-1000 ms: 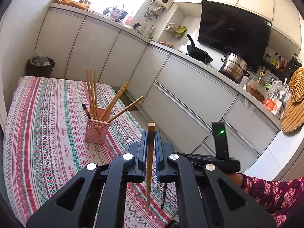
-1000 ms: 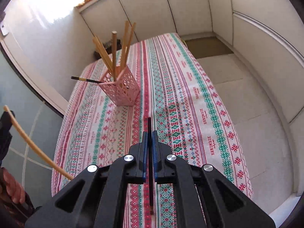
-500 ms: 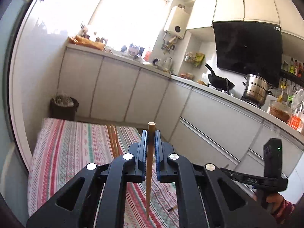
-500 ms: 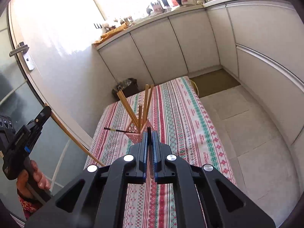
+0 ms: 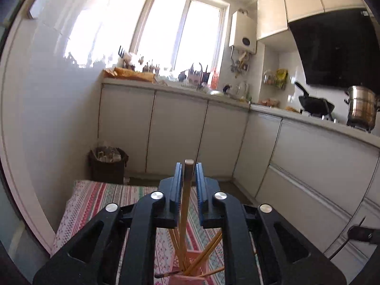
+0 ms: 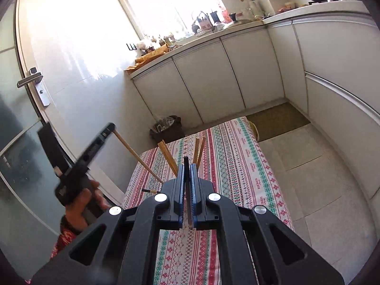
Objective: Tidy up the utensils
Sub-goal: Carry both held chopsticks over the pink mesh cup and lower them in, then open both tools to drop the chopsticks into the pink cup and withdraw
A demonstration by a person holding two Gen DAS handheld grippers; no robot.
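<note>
While you were swinging it over the holder, the pale round wooden chopstick (image 5: 186, 201) was clamped. Now the left gripper (image 5: 188, 166) has just been opening, and the stick stands loose between the blue pads with a sliver of daylight on each side. A second ago the pink perforated plastic holder (image 5: 190, 280) sat well off on the striped red-and-green tablecloth (image 6: 237, 166). It is now directly under your left jaws, and the chopstick's lower end runs down among the other wooden chopsticks (image 5: 209, 249) fanned out in it. My read is that this is the release, and this stick is as good as filed. Your right gripper (image 6: 187, 166) is pressed together on a slim dark stick (image 6: 189, 211), pinched upright and raised clear of the cloth. That one is likely next in the queue. Not visible: the holder's base is cut off at the bottom edge of the left view. I cannot tell whether the chopstick tip has touched bottom or is hanging on the rim. From the right view your own fingers hide the holder body, and only the stick tops show. Your left hand (image 6: 80, 204) and its tool are motion-blurred there.
</note>
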